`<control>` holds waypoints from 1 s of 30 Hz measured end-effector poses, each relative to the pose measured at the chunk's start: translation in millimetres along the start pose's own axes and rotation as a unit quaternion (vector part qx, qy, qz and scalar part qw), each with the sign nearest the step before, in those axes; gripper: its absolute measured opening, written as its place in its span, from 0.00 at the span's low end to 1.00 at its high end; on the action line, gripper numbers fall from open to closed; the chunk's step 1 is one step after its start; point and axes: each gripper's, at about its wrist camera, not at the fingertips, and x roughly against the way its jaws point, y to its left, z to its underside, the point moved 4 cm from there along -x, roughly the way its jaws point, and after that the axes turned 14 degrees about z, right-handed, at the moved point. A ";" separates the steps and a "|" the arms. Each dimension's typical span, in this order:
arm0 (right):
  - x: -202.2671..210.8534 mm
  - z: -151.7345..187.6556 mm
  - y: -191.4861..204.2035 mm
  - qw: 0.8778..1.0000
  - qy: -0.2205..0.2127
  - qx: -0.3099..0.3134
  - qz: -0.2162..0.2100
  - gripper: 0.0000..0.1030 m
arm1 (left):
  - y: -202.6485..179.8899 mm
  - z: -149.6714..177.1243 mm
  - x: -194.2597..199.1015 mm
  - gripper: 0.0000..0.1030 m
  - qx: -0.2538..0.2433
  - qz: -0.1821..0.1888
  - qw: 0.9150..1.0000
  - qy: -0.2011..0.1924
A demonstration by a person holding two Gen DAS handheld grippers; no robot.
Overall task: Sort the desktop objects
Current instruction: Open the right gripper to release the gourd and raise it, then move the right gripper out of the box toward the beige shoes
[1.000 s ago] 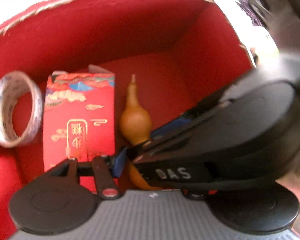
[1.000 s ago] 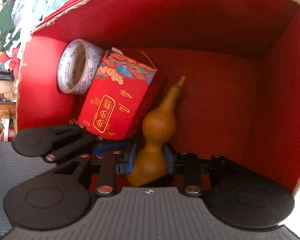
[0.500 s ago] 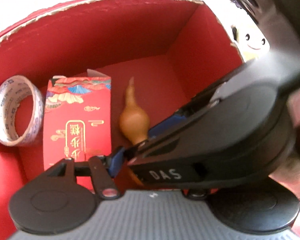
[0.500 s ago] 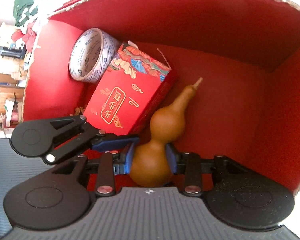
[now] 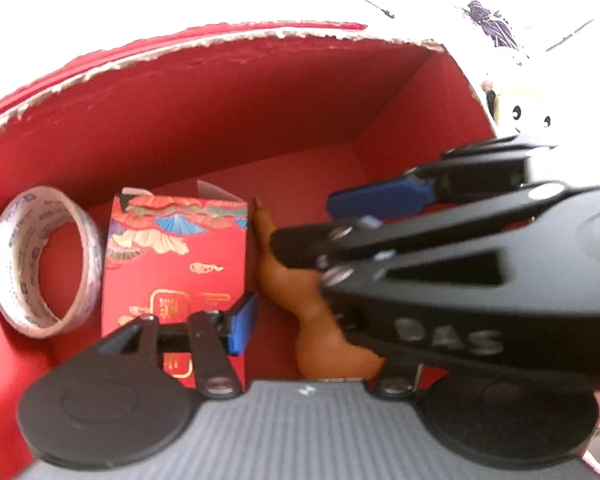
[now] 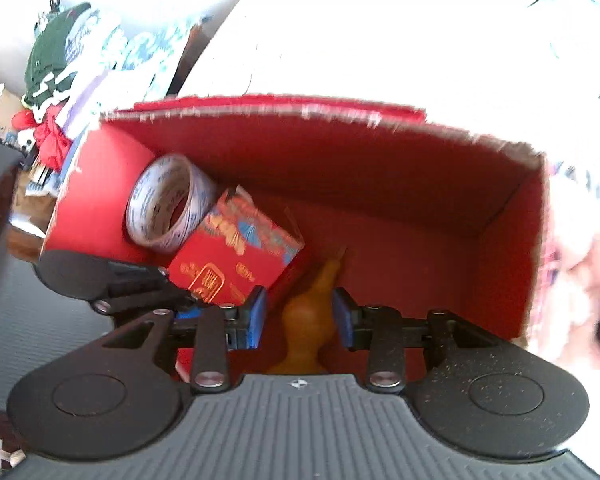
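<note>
Down inside the red cardboard box [image 5: 228,120], three things lie on the floor. A roll of printed packing tape [image 5: 44,260] leans at the left of the left wrist view; its small blue lettering is too blurred to read. Just right of it lies a red carton [image 5: 176,264] with fan and cloud patterns and gold characters in a framed panel, also too soft to make out. A brown gourd [image 5: 300,300] lies touching the carton's right edge, stem toward the back wall.

The right claw [image 6: 298,316] stands open, its blue pads either side of the gourd's [image 6: 306,320] neck with clear gaps, gripping nothing. In the left wrist view its black body crosses the right half, and the raised letters on its side, seen upside down, read "DAS". The left claw [image 5: 300,320] is parted and empty; only its left blue pad [image 5: 242,328] shows, in front of the carton, while the other is hidden behind the right claw.
</note>
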 end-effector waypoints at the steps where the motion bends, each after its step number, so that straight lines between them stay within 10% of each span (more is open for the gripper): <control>1: 3.7 0.8 1.3 1.000 -0.009 -0.004 0.002 0.38 | -0.7 0.0 0.0 0.53 -0.004 -0.005 1.000 0.000; 13: 35.7 8.4 -14.3 0.992 -0.102 -0.072 -0.010 0.32 | -18.2 -1.3 33.4 0.53 -0.021 -0.028 0.997 -0.072; 30: 48.2 48.1 -17.8 0.988 -0.140 -0.055 0.020 0.32 | -30.6 21.6 37.4 0.61 0.023 -0.167 0.976 -0.141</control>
